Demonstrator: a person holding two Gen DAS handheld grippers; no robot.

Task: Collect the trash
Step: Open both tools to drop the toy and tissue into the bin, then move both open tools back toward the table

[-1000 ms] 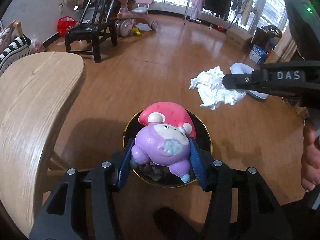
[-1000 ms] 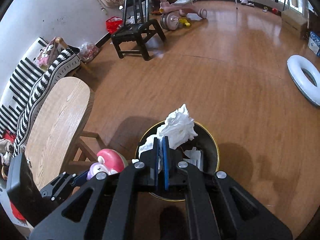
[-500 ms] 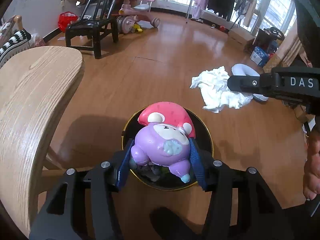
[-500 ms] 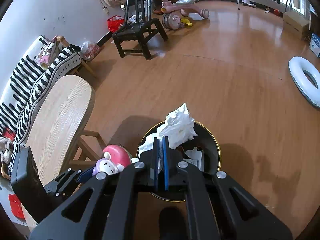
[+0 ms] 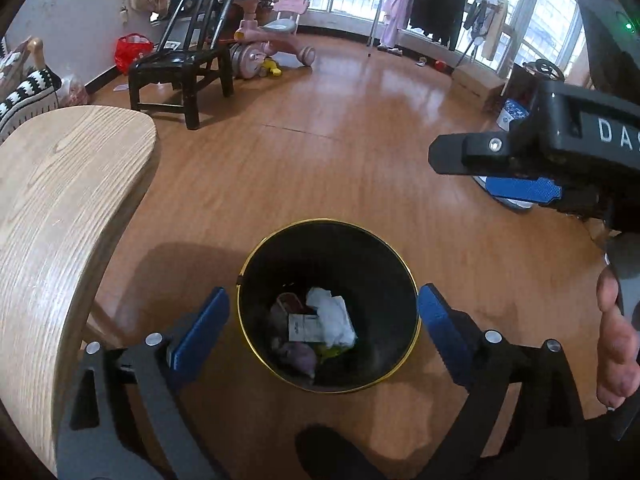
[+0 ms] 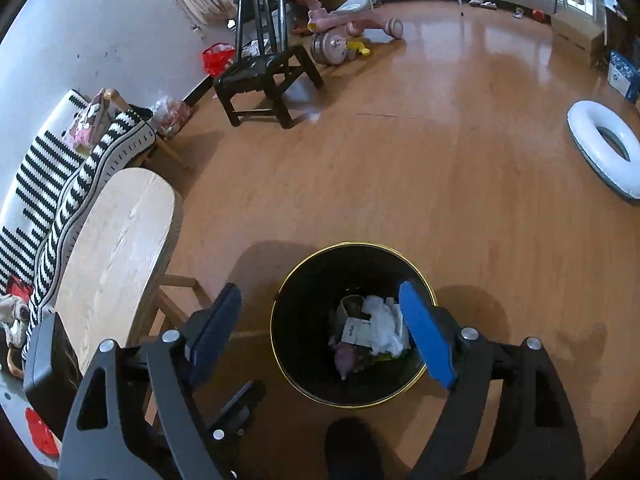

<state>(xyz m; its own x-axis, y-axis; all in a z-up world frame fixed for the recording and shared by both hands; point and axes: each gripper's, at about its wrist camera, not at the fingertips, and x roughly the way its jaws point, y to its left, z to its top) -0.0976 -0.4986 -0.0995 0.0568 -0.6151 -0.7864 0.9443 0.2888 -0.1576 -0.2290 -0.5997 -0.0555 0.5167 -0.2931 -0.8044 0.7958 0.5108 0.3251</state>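
Note:
A black trash bin with a gold rim (image 5: 256,252) stands on the wooden floor; it also shows in the right wrist view (image 6: 288,284). Inside lie white crumpled tissue (image 5: 334,316), a paper slip (image 5: 303,327) and a purple plush toy (image 5: 298,354); the tissue (image 6: 386,326) and toy (image 6: 348,360) show in the right wrist view too. My left gripper (image 5: 322,320) is open and empty above the bin. My right gripper (image 6: 320,334) is open and empty above the bin; it appears at the right of the left wrist view (image 5: 496,172).
A light wooden table (image 5: 52,208) stands left of the bin, also in the right wrist view (image 6: 116,248). A black chair (image 6: 264,76), a pink tricycle (image 6: 344,32), a striped sofa (image 6: 44,176) and a white inflatable ring (image 6: 604,152) stand farther off.
Both grippers opened. The plush toy dropped from the left gripper and the tissue from the right gripper; both now lie inside the bin.

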